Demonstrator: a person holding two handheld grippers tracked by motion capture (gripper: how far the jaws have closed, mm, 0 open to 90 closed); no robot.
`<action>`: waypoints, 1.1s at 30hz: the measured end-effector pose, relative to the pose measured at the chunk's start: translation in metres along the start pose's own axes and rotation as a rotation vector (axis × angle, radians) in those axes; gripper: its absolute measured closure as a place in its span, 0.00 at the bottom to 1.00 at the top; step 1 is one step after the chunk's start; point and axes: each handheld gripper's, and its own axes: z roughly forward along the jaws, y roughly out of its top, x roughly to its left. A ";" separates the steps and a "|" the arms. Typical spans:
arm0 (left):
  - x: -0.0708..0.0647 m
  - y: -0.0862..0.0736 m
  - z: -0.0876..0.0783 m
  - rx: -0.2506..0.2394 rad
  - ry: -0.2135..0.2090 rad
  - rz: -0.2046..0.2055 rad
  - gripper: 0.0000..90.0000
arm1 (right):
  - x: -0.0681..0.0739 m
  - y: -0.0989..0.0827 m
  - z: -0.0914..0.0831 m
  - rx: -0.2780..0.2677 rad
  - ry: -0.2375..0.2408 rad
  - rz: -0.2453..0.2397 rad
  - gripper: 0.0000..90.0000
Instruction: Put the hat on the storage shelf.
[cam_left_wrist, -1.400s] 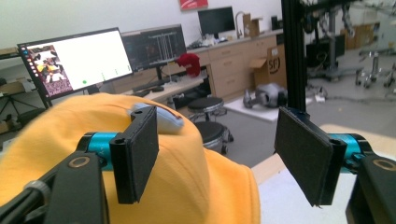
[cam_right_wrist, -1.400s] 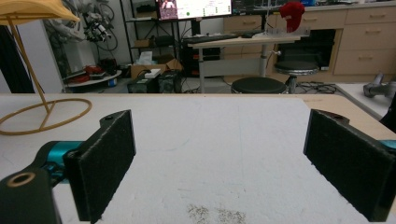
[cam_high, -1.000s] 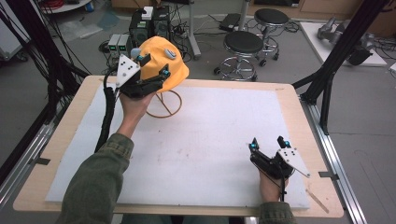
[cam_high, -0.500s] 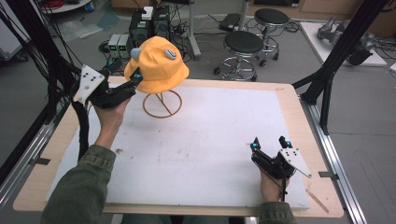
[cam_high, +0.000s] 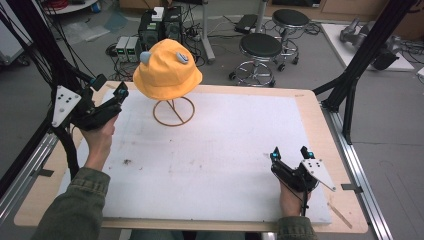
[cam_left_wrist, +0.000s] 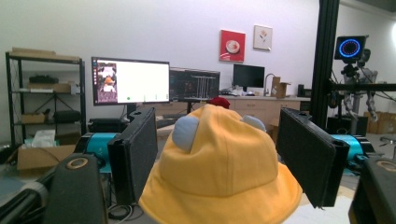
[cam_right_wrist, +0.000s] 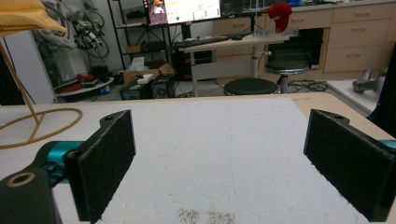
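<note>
Hat (cam_high: 167, 70) over stand (cam_high: 173, 111) top

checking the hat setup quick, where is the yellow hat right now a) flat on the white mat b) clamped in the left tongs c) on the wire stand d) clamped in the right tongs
c: the hat sits on top of the wire stand, while the left tongs are open beside it, not touching, and the right tongs are open far off near the table's front right.
</note>
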 end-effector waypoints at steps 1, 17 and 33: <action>0.000 0.000 0.000 0.000 0.000 0.000 0.33 | 0.000 0.000 0.000 0.002 0.000 0.003 0.09; 0.023 -0.022 -0.043 0.038 0.095 -0.011 0.31 | 0.000 0.000 -0.001 0.003 -0.002 0.000 0.09; 0.037 -0.073 -0.074 0.143 0.172 -0.054 0.32 | 0.000 0.000 -0.001 0.009 -0.001 0.001 0.09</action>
